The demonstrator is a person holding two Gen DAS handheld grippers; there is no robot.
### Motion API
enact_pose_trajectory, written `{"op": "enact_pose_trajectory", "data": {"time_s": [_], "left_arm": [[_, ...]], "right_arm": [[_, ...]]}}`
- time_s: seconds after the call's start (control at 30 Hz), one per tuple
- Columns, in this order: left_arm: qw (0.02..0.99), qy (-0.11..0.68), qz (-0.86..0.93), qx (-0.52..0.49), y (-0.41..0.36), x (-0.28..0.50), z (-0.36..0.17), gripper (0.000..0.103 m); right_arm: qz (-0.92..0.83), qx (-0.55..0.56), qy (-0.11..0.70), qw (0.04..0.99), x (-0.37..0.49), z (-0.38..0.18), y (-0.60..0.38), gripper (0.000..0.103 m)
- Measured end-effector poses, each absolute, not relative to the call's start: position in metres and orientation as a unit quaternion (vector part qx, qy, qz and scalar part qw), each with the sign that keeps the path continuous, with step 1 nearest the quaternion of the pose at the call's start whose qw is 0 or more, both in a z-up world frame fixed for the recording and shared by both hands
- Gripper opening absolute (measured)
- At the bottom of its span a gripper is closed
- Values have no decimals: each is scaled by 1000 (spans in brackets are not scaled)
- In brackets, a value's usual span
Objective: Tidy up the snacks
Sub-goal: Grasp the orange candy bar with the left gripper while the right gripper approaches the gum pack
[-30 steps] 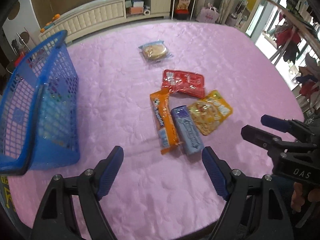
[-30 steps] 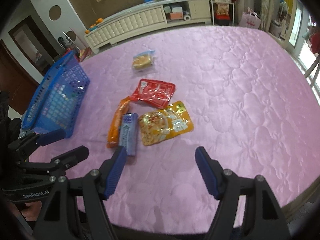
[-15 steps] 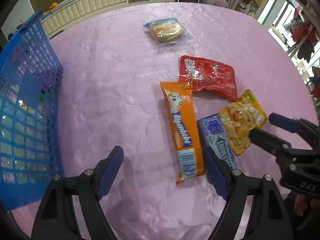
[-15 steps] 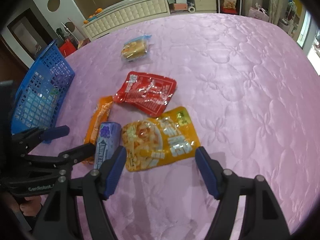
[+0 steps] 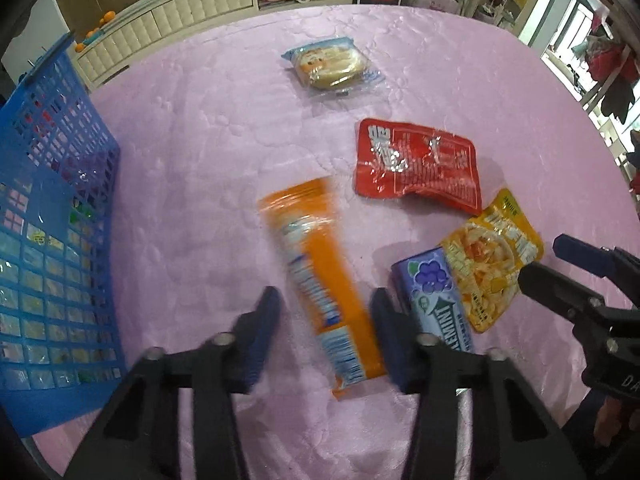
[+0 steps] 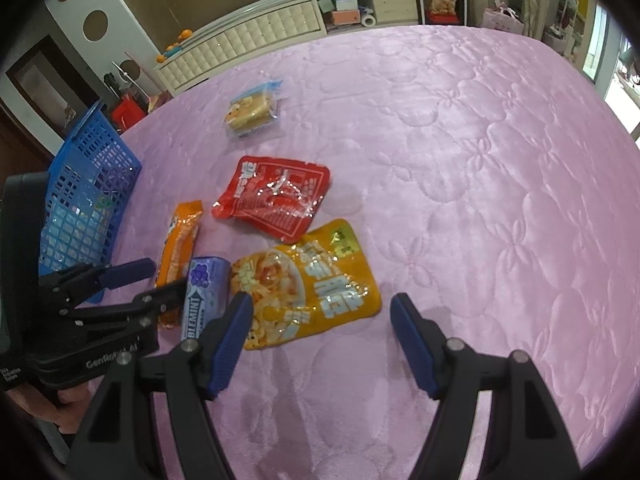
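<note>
Compared to a second ago, both claws have dropped in close on the snack pile. The left claw was wide open and has just been closing. The orange pack is now between its jaws, but the left pad is still a bit off it, so no real pinch yet. That pack looks blurred and has swung away from the gum pack just right of the claw.

The right claw is as spread as before, with the yellow pouch right at its tips. The red pouch and bun are further ahead.

The blue basket is left of the left claw, on the pink cover. There's some wrapped stuff inside, but I can't tell what.
</note>
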State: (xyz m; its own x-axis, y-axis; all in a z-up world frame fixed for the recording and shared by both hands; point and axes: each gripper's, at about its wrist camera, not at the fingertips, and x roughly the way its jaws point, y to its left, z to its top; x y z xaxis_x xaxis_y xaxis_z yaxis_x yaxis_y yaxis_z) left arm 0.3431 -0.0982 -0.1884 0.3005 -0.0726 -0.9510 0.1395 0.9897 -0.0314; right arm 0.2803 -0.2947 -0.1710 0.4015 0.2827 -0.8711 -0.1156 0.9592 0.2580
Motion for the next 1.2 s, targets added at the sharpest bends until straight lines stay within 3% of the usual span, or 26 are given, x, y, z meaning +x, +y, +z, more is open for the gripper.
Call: {"op": "enact_pose_trajectory", "data": {"time_s": [0.37,1.2], "left_arm": [[818,570,-59,42,-104,326,-186,18],[831,554,-43,5,-61,262,-176,17]], "right_arm": [[123,95,542,826,283,-176,-296,75],[185,10,539,821,265,-179,-203,75]]}}
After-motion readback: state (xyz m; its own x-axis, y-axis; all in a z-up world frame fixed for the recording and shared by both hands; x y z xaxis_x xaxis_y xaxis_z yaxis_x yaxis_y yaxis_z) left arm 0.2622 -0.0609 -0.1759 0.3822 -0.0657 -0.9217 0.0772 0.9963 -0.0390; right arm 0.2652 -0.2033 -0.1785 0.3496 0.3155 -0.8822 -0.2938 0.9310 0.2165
